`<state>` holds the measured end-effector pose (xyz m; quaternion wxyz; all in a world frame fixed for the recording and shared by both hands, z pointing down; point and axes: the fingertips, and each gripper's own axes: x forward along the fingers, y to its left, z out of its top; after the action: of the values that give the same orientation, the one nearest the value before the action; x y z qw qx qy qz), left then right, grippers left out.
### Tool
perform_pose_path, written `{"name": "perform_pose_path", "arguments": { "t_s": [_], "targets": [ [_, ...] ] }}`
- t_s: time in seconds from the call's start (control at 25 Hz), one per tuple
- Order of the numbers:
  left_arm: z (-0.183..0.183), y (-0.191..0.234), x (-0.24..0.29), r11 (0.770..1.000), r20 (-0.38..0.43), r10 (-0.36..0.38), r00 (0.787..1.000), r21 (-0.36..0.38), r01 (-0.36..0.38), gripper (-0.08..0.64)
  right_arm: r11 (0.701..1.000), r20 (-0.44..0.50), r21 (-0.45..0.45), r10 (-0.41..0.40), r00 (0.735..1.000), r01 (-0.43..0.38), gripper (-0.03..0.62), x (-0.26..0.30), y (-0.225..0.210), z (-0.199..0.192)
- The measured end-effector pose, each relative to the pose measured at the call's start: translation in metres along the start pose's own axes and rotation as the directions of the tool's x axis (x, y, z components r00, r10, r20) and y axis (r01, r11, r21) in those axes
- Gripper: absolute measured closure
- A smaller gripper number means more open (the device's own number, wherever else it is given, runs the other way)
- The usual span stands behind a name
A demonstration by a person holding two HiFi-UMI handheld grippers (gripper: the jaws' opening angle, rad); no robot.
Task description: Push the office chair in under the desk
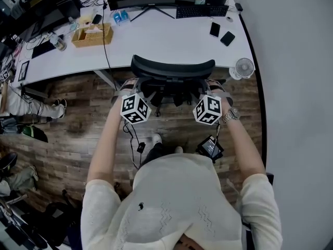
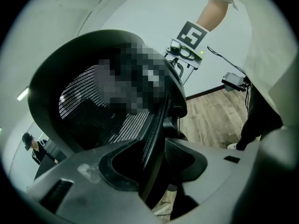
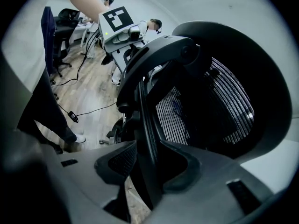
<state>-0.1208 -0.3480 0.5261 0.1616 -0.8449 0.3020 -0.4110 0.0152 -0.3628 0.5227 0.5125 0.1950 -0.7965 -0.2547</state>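
Note:
A black mesh office chair [image 1: 171, 69] stands with its back to me, its seat partly under the front edge of the white desk [image 1: 156, 38]. My left gripper [image 1: 130, 86] is shut on the left rim of the chair's back, and my right gripper [image 1: 212, 86] is shut on the right rim. In the left gripper view the rim of the mesh back [image 2: 93, 106] runs between the pads of the left gripper [image 2: 152, 157]. The right gripper view shows the same on the other side: the back's [image 3: 219, 106] rim is pinched in the right gripper [image 3: 147, 164].
On the desk are a keyboard [image 1: 202, 10], two phones [image 1: 215, 29], a wooden box [image 1: 92, 35] and a small fan [image 1: 243, 67] at the right corner. A wall runs close on the right. Cables and a small device [image 1: 210, 147] lie by my feet.

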Motion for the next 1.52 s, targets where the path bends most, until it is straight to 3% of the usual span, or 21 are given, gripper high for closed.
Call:
{"name": "perform_pose_path", "arguments": {
  "t_s": [1.52],
  "targets": [
    [-0.019, 0.067, 0.037, 1.000, 0.011, 0.006, 1.000, 0.024, -0.006, 0.388, 0.999, 0.006, 0.030, -0.031, 0.999, 0.031, 0.430, 0.051, -0.058, 0.007]
  ]
}}
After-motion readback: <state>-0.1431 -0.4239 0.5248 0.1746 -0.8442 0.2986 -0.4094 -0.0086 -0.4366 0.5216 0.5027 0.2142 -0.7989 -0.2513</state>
